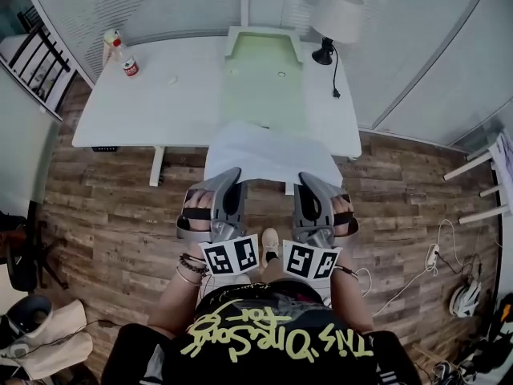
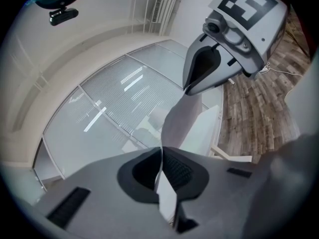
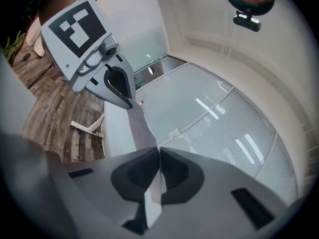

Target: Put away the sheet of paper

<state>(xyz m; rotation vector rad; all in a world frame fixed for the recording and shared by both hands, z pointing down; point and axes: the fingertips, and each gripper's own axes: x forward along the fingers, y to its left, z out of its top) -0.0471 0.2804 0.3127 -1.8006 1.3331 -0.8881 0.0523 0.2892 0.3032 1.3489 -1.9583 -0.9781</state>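
Note:
I hold the white sheet of paper (image 1: 268, 152) by its near edge, and it stretches out over the front edge of the table. My left gripper (image 1: 232, 176) is shut on its near left corner, my right gripper (image 1: 309, 180) on its near right corner. In the left gripper view the jaws (image 2: 162, 152) pinch the sheet (image 2: 180, 117) edge-on, and the right gripper (image 2: 200, 77) clamps its far end. The right gripper view shows its jaws (image 3: 159, 152) closed on the sheet (image 3: 142, 128), with the left gripper (image 3: 119, 87) at the other end.
A white table (image 1: 136, 111) carries a pale green mat (image 1: 260, 79), a small red-capped bottle (image 1: 129, 66), a spray bottle (image 1: 111, 45) and a black lamp (image 1: 324, 52) with a cable. Glass partition walls stand behind it. Wooden floor (image 1: 104, 207) and loose cables lie around.

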